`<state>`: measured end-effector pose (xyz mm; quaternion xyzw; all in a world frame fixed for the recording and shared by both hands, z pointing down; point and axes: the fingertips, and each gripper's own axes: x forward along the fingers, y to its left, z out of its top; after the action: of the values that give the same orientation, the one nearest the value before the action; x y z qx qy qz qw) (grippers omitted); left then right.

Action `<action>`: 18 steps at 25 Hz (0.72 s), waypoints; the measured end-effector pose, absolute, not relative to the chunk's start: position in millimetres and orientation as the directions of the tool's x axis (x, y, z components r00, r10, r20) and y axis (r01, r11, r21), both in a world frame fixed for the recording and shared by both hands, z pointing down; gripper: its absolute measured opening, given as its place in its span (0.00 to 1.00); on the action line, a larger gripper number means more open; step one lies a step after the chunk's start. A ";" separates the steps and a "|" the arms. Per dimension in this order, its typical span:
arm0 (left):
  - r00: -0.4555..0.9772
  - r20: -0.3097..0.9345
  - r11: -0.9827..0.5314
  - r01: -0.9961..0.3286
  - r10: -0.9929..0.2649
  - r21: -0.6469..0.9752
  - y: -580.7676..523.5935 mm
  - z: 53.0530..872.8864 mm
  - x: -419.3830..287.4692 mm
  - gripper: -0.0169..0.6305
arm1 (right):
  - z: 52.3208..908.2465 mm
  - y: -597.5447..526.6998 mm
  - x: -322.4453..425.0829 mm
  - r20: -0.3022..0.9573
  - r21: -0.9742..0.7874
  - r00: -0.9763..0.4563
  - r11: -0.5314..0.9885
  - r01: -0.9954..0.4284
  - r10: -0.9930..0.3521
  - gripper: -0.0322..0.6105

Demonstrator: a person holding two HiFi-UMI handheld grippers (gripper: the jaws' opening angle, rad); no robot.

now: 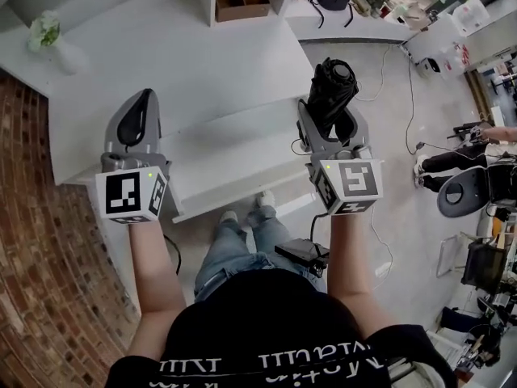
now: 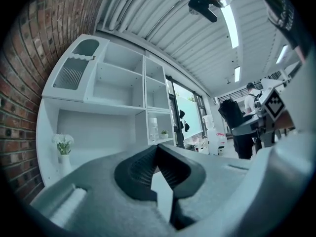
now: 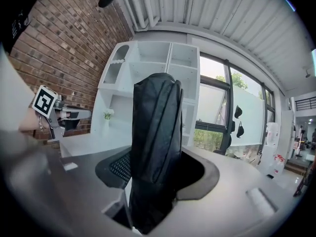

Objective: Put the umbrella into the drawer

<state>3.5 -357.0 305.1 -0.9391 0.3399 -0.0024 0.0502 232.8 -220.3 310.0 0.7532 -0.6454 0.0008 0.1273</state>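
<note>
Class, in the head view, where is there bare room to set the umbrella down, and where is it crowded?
Bare: the broad counter top between the flower vase and the shelf with the cardboard box; also the lower white slab between the left gripper and the right gripper holding the umbrella. Crowded: the floor at right, with cables and a chair.

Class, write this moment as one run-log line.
left gripper: jaws shut, empty | right gripper: jaws shut on umbrella, folded, upright | task: not yet stowed
</note>
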 end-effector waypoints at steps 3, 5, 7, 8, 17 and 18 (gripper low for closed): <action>0.735 -0.016 -0.730 -0.675 -0.678 -0.108 -355.9 308.3 1.3 0.02 | 318.9 -231.5 238.4 0.179 0.189 0.117 -0.082 -0.979 -0.977 0.43; 0.702 -0.012 -0.696 -0.709 -0.712 -0.110 -354.9 309.0 -1.7 0.02 | 325.8 -239.7 241.9 0.193 0.192 0.073 -0.035 -0.981 -0.978 0.43; 0.667 -0.007 -0.662 -0.741 -0.745 -0.114 -351.3 309.5 -3.6 0.02 | 332.3 -246.0 245.2 0.210 0.195 0.028 0.014 -0.981 -0.977 0.43; 0.651 -0.004 -0.647 -0.754 -0.759 -0.118 -348.6 309.7 -3.7 0.02 | 335.0 -248.3 247.1 0.217 0.199 0.008 0.036 -0.979 -0.976 0.43; 0.532 0.007 -0.528 -0.838 -0.847 -0.135 -330.2 311.9 -2.3 0.02 | 365.7 -261.4 254.8 0.315 0.242 -0.179 0.261 -0.935 -0.932 0.43; 0.520 0.009 -0.516 -0.846 -0.854 -0.134 -329.7 312.8 -2.1 0.02 | 370.8 -262.9 253.6 0.333 0.247 -0.198 0.288 -0.925 -0.922 0.43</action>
<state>-2.1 -329.7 312.8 -0.8699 0.4886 -0.0368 0.0565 253.6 -262.9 370.8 0.5965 -0.7741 0.0039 0.2122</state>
